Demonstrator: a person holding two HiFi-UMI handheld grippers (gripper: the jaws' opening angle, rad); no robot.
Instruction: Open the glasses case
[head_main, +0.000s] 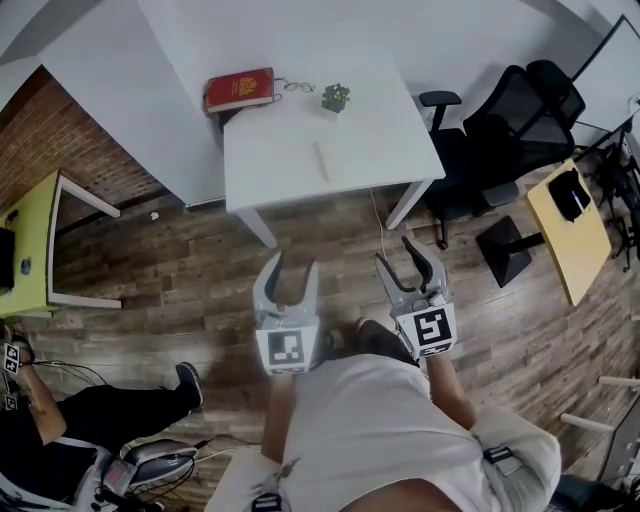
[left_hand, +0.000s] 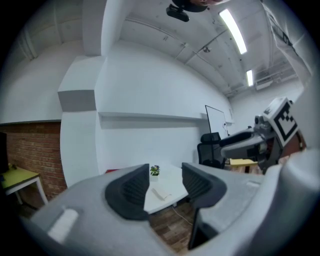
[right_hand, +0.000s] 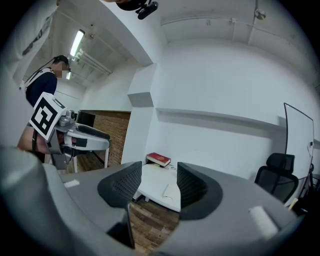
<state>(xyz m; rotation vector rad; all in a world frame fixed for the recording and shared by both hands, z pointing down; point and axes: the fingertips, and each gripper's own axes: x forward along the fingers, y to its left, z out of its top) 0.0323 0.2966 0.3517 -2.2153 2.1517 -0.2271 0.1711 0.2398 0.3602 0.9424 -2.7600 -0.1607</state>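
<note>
Left gripper (head_main: 292, 266) and right gripper (head_main: 398, 253) both gape empty over floorboards (head_main: 180, 270), well short of the white table (head_main: 275, 170); what looks like the pale glasses case (head_main: 323, 160) lies mid-table (red book (head_main: 240, 89), plant (head_main: 336, 97) behind).

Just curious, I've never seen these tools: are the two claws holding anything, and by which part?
Nothing is held. The left gripper and right gripper both stand open and empty, short of the table.

Glasses case (head_main: 323, 160) on table (head_main: 385, 135), book (head_main: 240, 90) and plant (head_main: 336, 97) behind it
</note>
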